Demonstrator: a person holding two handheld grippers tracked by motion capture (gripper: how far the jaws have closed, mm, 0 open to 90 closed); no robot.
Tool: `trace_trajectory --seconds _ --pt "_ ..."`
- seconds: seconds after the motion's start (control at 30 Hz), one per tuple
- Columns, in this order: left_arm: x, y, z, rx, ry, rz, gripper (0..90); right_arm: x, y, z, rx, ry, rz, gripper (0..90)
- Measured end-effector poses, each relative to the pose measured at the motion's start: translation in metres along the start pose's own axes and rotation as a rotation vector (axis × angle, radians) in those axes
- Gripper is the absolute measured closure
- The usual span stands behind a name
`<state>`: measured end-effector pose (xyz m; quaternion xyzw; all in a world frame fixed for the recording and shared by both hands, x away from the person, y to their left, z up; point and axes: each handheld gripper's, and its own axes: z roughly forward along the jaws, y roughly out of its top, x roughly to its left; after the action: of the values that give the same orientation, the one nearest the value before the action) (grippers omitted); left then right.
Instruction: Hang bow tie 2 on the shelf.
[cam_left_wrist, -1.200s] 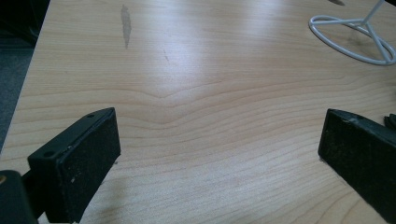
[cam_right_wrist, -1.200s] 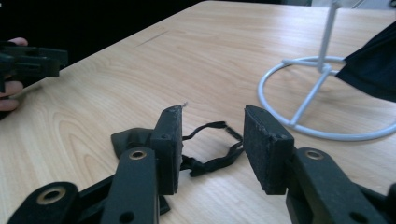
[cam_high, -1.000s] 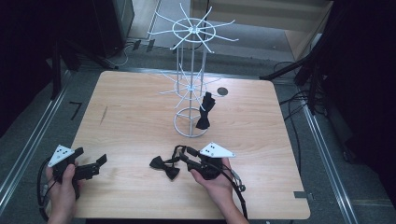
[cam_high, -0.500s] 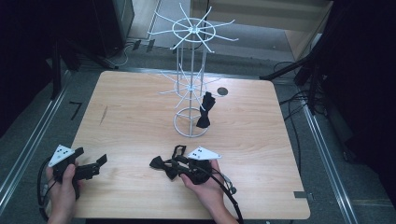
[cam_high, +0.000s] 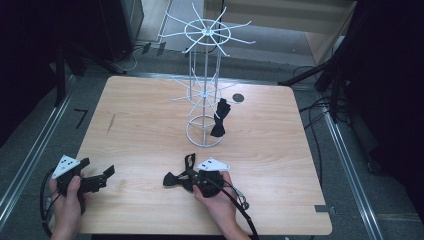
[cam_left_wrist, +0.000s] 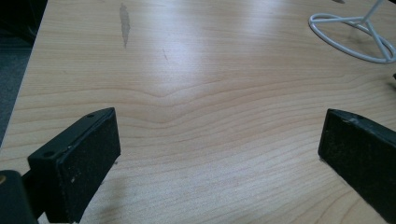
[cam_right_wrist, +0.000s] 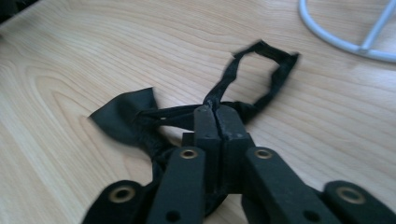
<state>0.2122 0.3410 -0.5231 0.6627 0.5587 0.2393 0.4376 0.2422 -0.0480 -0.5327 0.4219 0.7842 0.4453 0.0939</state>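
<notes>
Right gripper (cam_right_wrist: 215, 114) has just closed on the bow tie (cam_right_wrist: 140, 122) strap near the rack (cam_high: 204, 135), probably to hang it; left gripper (cam_left_wrist: 219, 154) waits wide open

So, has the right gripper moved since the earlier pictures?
Yes. In the high view the right gripper has shifted left along the near table edge, relative to the wire stand, onto the bow tie; its jaws have just been closing on it.

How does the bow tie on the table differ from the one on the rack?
The table bow tie lies flat near the front edge, its strap pinched in the shut right tool. The rack bow tie hangs upright from a wire arm of the rack, untouched. Both are black and look alike.
</notes>
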Motion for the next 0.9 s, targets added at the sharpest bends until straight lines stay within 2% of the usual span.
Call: trace_trajectory --seconds 0.13,0.23,0.33,0.57,0.67,0.73,0.83,0.87,0.9 --pt "0.0 0.0 0.0 0.002 0.0 0.0 0.0 -0.003 0.002 -0.004 -0.004 -0.05 -0.095 90.0" --pt "0.0 0.0 0.0 0.002 0.0 0.0 0.0 -0.004 0.005 -0.01 -0.027 -0.096 -0.165 90.0" --pt "0.0 0.0 0.0 0.002 0.001 0.0 0.0 -0.007 0.008 -0.016 -0.054 -0.111 -0.19 90.0" --pt "0.0 0.0 0.0 0.003 0.001 0.0 0.0 -0.015 0.015 -0.032 -0.133 -0.132 -0.209 90.0" --pt "0.0 0.0 0.0 0.003 0.002 0.0 0.0 -0.016 0.018 -0.038 -0.164 -0.122 -0.217 90.0" --pt "0.0 0.0 0.0 0.003 0.001 0.0 0.0 -0.017 0.021 -0.045 -0.205 -0.085 -0.237 90.0" --pt "0.0 0.0 0.0 0.002 0.002 0.0 0.0 -0.022 0.021 -0.048 -0.194 -0.034 -0.204 90.0" --pt "0.0 0.0 0.0 0.002 0.002 0.0 0.0 -0.022 0.021 -0.048 -0.194 -0.034 -0.204 90.0" --pt "0.0 0.0 0.0 -0.001 0.0 -0.003 0.0 -0.03 0.019 -0.05 -0.161 -0.021 -0.164 90.0"
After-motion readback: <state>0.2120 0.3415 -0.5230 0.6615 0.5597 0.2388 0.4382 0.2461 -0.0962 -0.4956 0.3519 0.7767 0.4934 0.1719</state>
